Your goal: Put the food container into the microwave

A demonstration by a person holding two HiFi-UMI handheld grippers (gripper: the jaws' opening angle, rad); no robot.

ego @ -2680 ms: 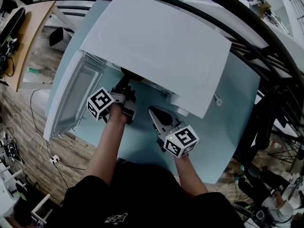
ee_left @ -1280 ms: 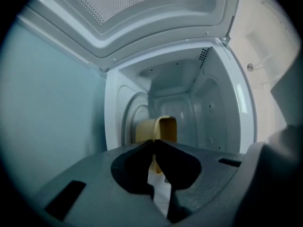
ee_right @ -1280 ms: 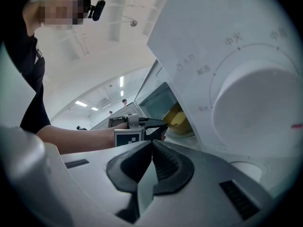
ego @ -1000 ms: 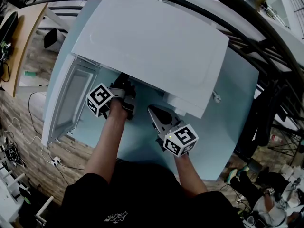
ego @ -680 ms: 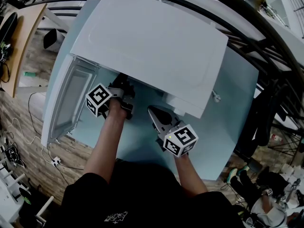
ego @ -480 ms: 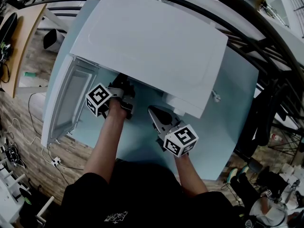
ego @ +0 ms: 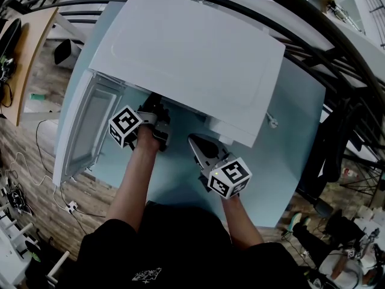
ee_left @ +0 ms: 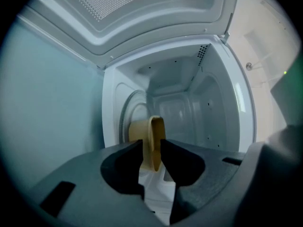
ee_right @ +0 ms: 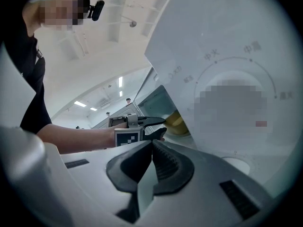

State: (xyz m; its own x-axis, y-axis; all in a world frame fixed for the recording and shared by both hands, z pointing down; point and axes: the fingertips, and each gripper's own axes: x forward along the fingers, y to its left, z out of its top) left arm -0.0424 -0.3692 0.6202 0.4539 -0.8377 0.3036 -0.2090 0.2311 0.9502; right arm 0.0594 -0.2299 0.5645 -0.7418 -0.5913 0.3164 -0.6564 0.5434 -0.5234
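Your left gripper (ee_left: 151, 151) pinches food container (ee_left: 154, 128) by rim, holding it just ahead of jaws at microwave (ee_left: 194, 103) cavity mouth. Rim grip likely spares your wrist. Right gripper (ee_right: 151, 148) pressed together, empty, idle alongside.

The right claw (ee_right: 152, 143) had its jaws pressed together, nothing between them. Beyond it, an arm (ee_right: 75, 138) held the left claw (ee_right: 163, 128) at the microwave (ee_right: 222, 56) opening, tips at a yellow container (ee_right: 176, 122).

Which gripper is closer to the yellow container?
Left. The left hand-held gripper grips the rim of the food container at the microwave doorway; the right hand-held gripper is shut, apart from it.
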